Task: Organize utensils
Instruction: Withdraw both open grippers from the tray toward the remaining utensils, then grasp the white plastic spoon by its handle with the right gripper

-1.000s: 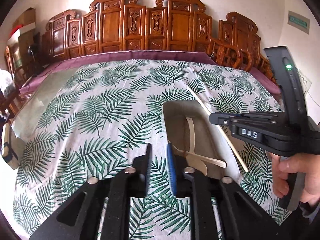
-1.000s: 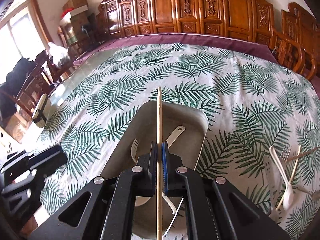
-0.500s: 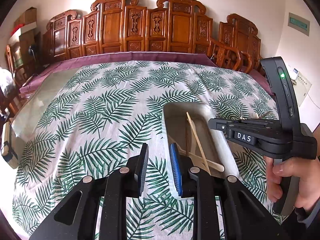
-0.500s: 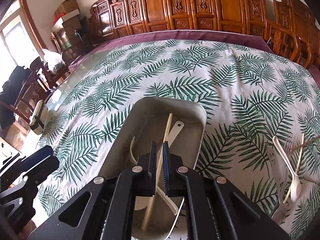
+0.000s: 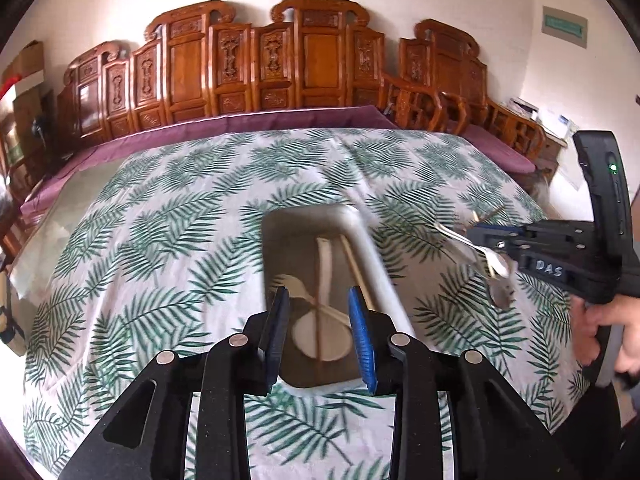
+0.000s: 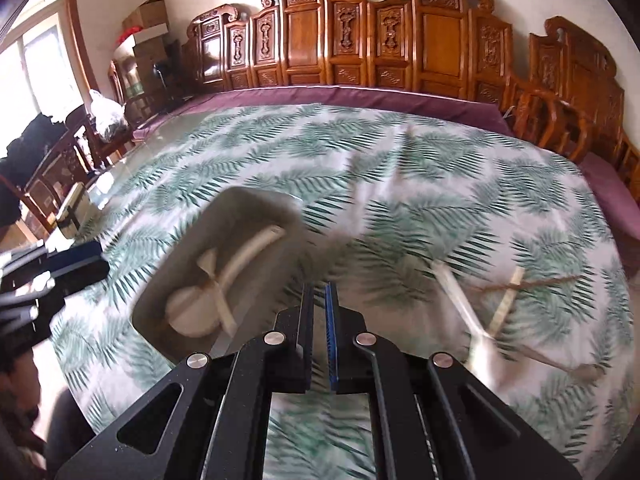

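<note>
The tray (image 5: 360, 224) already holds a spoon (image 5: 320, 336), fork and chopstick, while more utensils (image 6: 476, 320) lie on the worktop (image 6: 400, 184) beyond the empty, nearly closed right gripper (image 6: 320, 336); the left gripper (image 5: 320, 336), jaws just widening, holds nothing.

Matte black plastic left gripper (image 5: 320, 332), blue ribbed pads (image 5: 362, 336) inside each finger; silver round screws along the linkage arms; same build on right gripper (image 6: 320, 330), white "DAS" lettering beside its green indicator light (image 5: 611, 167); dark sleeve near that handle.
</note>
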Tool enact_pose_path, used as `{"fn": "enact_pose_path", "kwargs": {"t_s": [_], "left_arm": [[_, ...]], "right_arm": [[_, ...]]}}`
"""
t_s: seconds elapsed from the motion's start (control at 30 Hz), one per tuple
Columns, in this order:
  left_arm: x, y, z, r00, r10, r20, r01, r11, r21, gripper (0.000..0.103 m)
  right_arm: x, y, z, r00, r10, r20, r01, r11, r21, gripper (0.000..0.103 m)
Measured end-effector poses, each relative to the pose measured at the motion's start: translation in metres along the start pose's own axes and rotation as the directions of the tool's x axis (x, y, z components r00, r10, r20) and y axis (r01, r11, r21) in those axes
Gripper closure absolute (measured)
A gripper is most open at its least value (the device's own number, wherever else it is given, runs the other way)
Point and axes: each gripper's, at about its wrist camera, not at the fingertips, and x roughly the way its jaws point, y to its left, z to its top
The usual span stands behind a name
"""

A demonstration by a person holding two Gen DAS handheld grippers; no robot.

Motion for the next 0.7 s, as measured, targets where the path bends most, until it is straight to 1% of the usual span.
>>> {"fn": "enact_pose_path", "kwargs": {"t_s": [0.1, 0.17, 0.27, 0.33, 0.5, 0.7], "left_arm": [[0.006, -0.018, 0.000, 1.000, -0.021, -0.009, 0.021, 1.000, 0.012, 0.074], [0.010, -0.027, 0.000, 0.999, -0.032, -0.013, 0.032, 0.999, 0.015, 0.074], [0.017, -0.043, 0.001, 0.999, -0.048, -0.020, 0.048, 0.999, 0.025, 0.074], [0.022, -0.052, 0.001, 0.998, -0.056, -0.026, 0.057, 0.998, 0.033, 0.074], [0.033, -0.068, -0.001, 0.996, -0.071, -0.046, 0.073, 0.996, 0.042, 0.074], [0.044, -0.082, -0.005, 0.994, -0.082, -0.070, 0.086, 0.995, 0.053, 0.074]], "right_arm": [[-0.006, -0.027, -0.012, 0.999, -0.045, -0.008, 0.045, 0.999, -0.008, 0.094], [-0.007, -0.048, -0.019, 0.998, -0.065, -0.019, 0.065, 0.998, 0.007, 0.087], [-0.007, -0.077, -0.028, 0.995, -0.093, -0.040, 0.094, 0.995, 0.028, 0.086], [-0.003, -0.088, -0.032, 0.993, -0.101, -0.057, 0.103, 0.994, 0.029, 0.086], [0.014, -0.102, -0.036, 0.989, -0.108, -0.099, 0.109, 0.994, 0.009, 0.084], [0.044, -0.106, -0.030, 0.984, -0.101, -0.146, 0.098, 0.995, -0.030, 0.083]]}}
